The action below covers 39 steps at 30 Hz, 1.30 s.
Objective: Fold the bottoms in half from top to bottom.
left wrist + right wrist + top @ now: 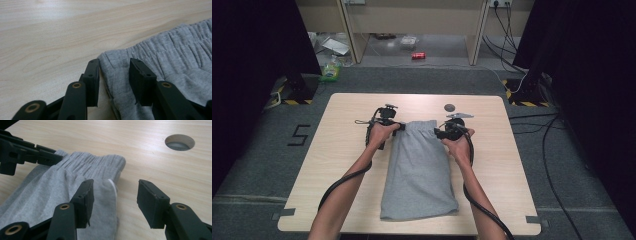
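Both grippers (398,125) (439,132) at shorts' (419,170) waistband corners

The high view is lit from above: the pale wooden table (347,150) is evenly bright, while the sides are lost in darkness. Soft, short shadows are cast beside the folded grey cotton shorts (419,170). In both gripper views the near black jaws are slightly blurred, and a mild glare is seen on the wood.

Both arms reach forward; the left gripper (398,127) and right gripper (438,133) face each other, jaws apart.
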Each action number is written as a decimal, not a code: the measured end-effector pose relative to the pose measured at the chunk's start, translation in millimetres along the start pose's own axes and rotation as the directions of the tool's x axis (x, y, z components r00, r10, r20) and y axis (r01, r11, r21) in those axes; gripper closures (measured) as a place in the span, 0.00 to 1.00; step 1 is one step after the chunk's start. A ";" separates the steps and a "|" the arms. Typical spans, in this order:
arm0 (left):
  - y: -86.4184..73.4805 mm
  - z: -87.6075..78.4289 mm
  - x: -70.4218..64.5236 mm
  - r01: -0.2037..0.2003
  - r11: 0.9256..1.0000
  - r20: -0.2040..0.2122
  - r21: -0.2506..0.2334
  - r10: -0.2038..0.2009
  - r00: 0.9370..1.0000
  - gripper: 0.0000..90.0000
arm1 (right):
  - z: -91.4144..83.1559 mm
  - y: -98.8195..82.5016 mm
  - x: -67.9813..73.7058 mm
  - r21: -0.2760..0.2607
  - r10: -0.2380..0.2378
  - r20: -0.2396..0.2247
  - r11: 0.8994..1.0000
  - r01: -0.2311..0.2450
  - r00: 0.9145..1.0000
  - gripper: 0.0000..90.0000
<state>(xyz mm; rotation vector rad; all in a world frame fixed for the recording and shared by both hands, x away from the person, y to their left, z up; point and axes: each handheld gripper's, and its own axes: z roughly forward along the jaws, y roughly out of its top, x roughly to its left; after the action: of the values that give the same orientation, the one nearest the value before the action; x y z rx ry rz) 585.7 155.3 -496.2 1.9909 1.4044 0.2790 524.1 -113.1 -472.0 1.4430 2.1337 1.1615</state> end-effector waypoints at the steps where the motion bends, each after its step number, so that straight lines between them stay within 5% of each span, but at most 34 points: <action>1: -0.1 0.0 0.2 0.000 1.000 0.001 -0.001 0.000 1.000 0.67 | 2.8 1.5 0.5 0.001 -0.001 0.000 1.000 0.001 1.000 0.53; 17: -1.3 -0.1 1.3 0.012 1.000 0.009 -0.008 -0.012 1.000 0.67 | 42.9 0.5 -3.5 0.100 0.036 0.036 0.994 -0.039 0.999 0.52; 26: -2.1 -0.5 0.6 0.017 1.000 0.020 -0.012 -0.017 1.000 0.70 | 49.2 -2.8 -4.9 0.110 0.040 0.021 0.993 -0.042 0.999 0.55; 33: -2.7 -1.2 -3.2 0.001 1.000 0.020 -0.024 -0.001 1.000 0.79 | 50.8 -2.0 -5.7 0.117 0.087 -0.026 0.990 -0.084 0.996 0.73; 39: -4.4 -2.4 -1.1 0.025 0.998 0.048 -0.056 -0.023 0.999 0.85 | 51.9 -5.6 -8.2 0.102 0.149 -0.059 0.985 -0.142 0.987 0.86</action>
<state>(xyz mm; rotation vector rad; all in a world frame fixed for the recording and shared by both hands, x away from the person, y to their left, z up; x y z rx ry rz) 580.7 156.2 -497.0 1.9216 1.3752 0.2567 557.6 -98.0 -509.9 1.6498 2.1885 1.1856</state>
